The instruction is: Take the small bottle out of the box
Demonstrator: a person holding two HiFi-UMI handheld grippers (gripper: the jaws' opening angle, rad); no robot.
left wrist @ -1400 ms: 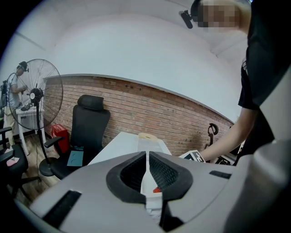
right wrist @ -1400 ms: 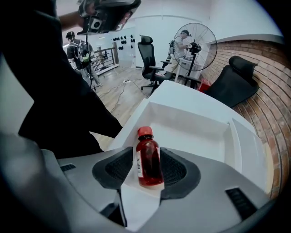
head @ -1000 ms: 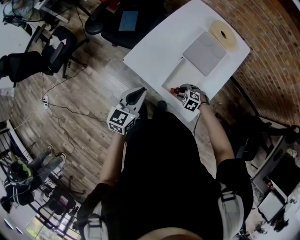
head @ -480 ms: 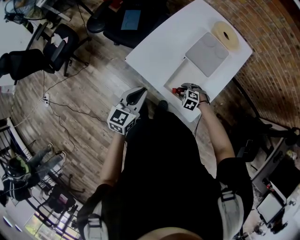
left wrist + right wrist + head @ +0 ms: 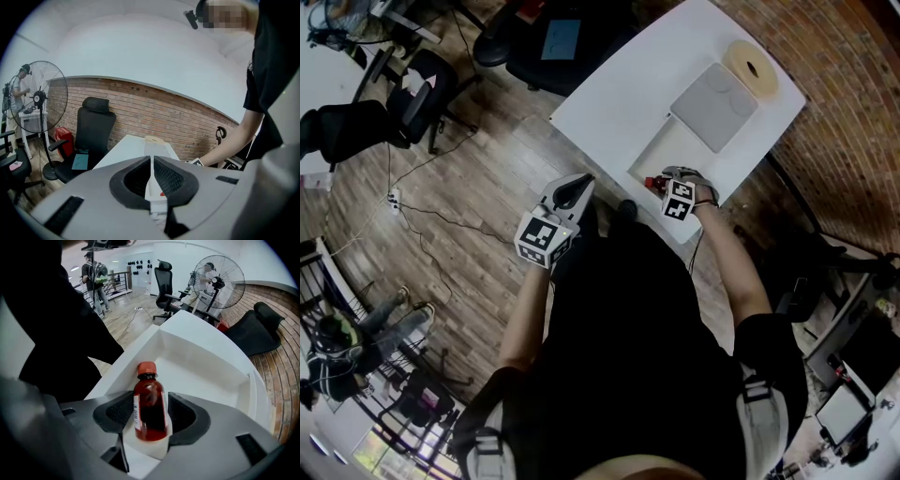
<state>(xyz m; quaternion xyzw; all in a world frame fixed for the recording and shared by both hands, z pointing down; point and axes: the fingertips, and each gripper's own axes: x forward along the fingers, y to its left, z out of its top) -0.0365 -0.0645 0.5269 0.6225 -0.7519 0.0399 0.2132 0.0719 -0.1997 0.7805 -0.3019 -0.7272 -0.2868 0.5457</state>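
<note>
A small bottle [image 5: 149,399] of dark red liquid with an orange-red cap stands upright on a white surface at the near end of the open white box [image 5: 201,366]. I cannot tell whether it stands inside the box. My right gripper [image 5: 150,411] has a jaw on each side of the bottle, close to it but not pressing. In the head view the bottle's red cap [image 5: 652,181] shows just ahead of the right gripper [image 5: 664,187] at the box's [image 5: 661,150] near corner. My left gripper [image 5: 573,191] hangs shut over the floor, left of the table, with nothing in it.
The box's grey lid [image 5: 713,103] lies beyond it on the white table [image 5: 609,103], with a tape roll [image 5: 749,68] at the far corner. Office chairs [image 5: 553,42] and cables stand on the wooden floor. A brick wall [image 5: 853,103] runs along the right.
The head view has shifted slightly. Both grippers stay where they were, the right one at the box's near corner by the bottle.
</note>
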